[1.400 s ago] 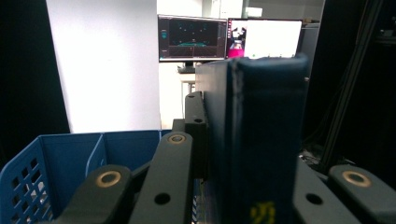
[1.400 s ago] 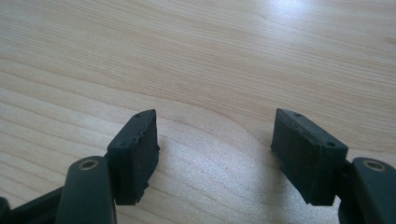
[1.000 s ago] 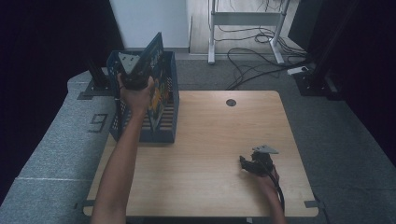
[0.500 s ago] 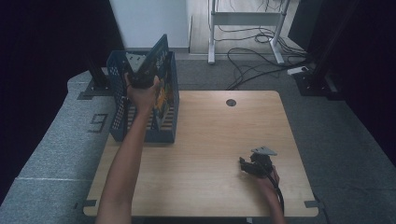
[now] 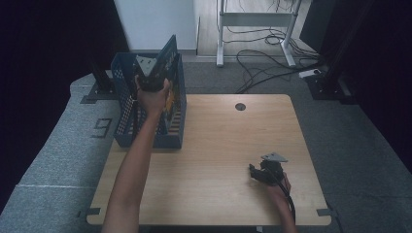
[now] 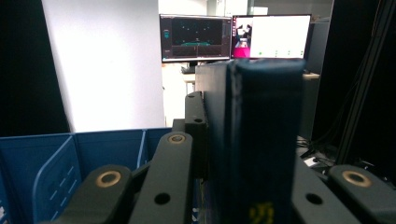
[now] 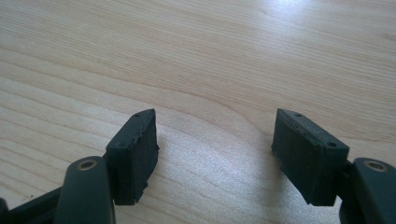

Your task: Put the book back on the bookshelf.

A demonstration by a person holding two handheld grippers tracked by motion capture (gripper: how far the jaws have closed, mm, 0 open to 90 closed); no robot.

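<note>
Left gripper (image 5: 151, 77) fingers clamped on dark book (image 6: 261, 140) above blue crate (image 5: 127, 131); right gripper (image 7: 215, 154) fingers apart over worktop (image 5: 218, 141).

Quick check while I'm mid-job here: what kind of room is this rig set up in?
Most likely a lab or recording workspace, not a home. Two lit monitors stand behind the blue basket, loose cables trail over the grey carpet under a metal-framed desk, and black curtains close in the wooden table.

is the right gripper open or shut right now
Open. The right gripper has its jaws spread apart over the bare wooden table, nothing between them.
</note>
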